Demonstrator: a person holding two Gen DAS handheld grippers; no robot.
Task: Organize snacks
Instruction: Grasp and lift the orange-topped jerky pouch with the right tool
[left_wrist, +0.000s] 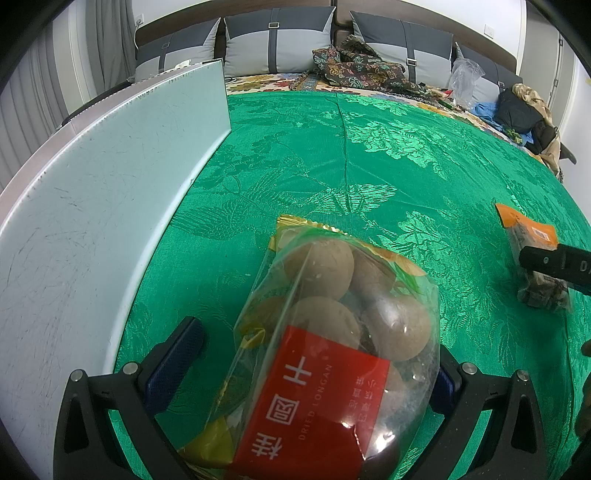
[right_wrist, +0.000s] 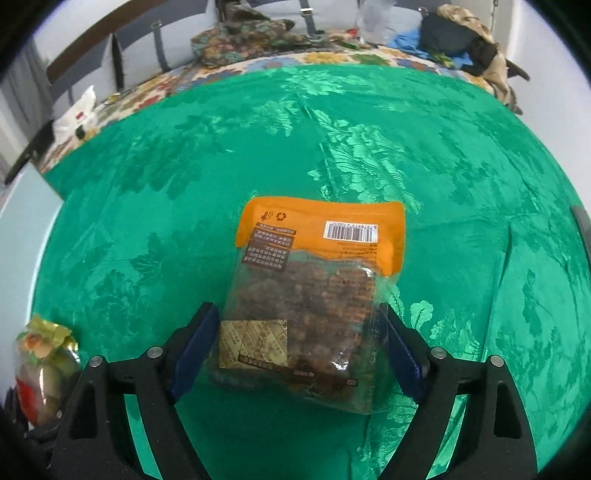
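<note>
A clear bag of dried longan (left_wrist: 325, 332) with a red label lies on the green cloth between the fingers of my left gripper (left_wrist: 317, 354). The jaws are open; the left pad stands apart from the bag and the right pad is partly hidden behind it. The same bag shows at the far left of the right wrist view (right_wrist: 44, 369). An orange-topped bag of brown snacks (right_wrist: 310, 295) lies between the fingers of my right gripper (right_wrist: 299, 354), which is open around its lower part. That bag also shows at the right of the left wrist view (left_wrist: 535, 254).
A pale whitish board (left_wrist: 92, 206) lies along the left of the green cloth (left_wrist: 369, 166). Behind are cushions, a patterned cloth (left_wrist: 358, 66), a plastic bag and clothes (left_wrist: 524, 107) on a flowered bedspread.
</note>
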